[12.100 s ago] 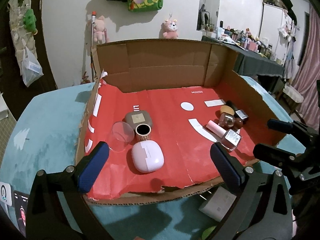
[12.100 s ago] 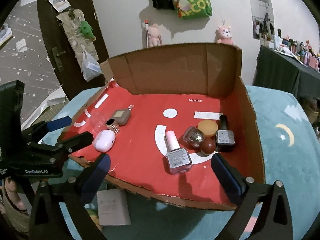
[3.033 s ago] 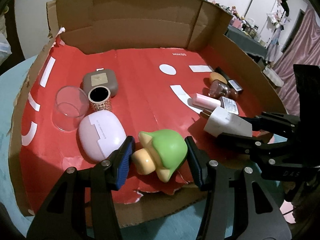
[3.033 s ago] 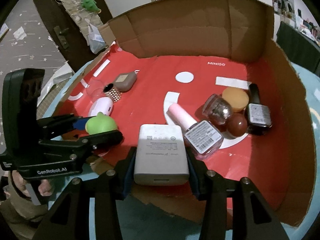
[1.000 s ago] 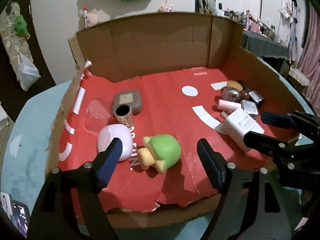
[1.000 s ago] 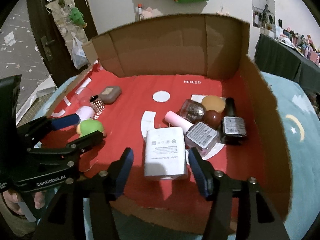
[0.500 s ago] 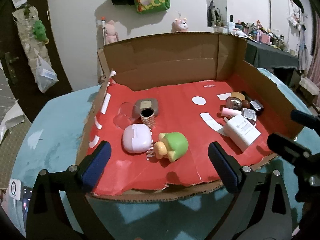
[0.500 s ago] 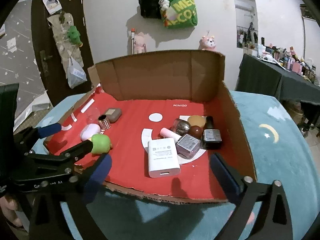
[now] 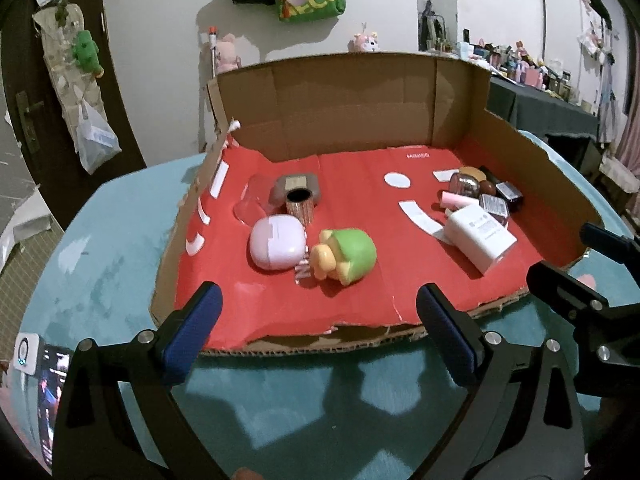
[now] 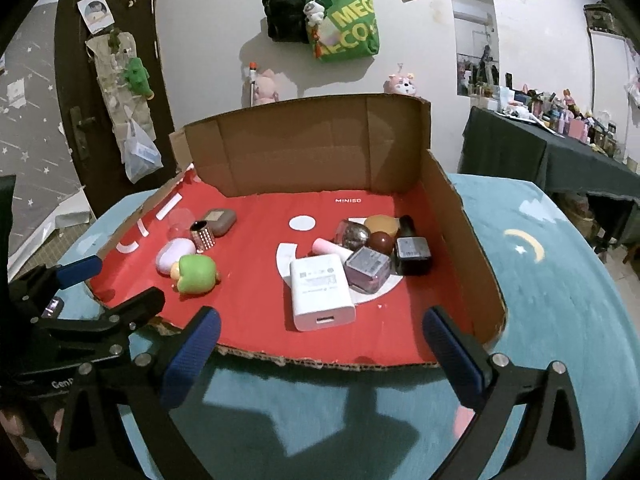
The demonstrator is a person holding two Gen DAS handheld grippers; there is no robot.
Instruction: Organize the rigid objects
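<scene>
one cardboard tray [image 10: 460,216] with a red floor sits on the teal bench [image 10: 560,280]. on its left side lie five things: one green toy [image 9: 348,254] on its side with its yellow end toward the pink case [image 9: 276,242], one brown case [image 9: 298,184], one gold ring-shaped cylinder [image 9: 300,204] standing upright, and one clear cup [image 9: 250,204] tipped over. on the right lies one white charger [image 10: 320,290] flat, its long axis running from the tray's open front edge toward the back, port end nearest the front. behind it cluster about five or six small cosmetic bottles [image 10: 376,252]; the exact count is unclear. the left gripper [image 9: 316,332] and right gripper [image 10: 324,350] hover before the front edge, jaws of both wide apart, holding nothing.
</scene>
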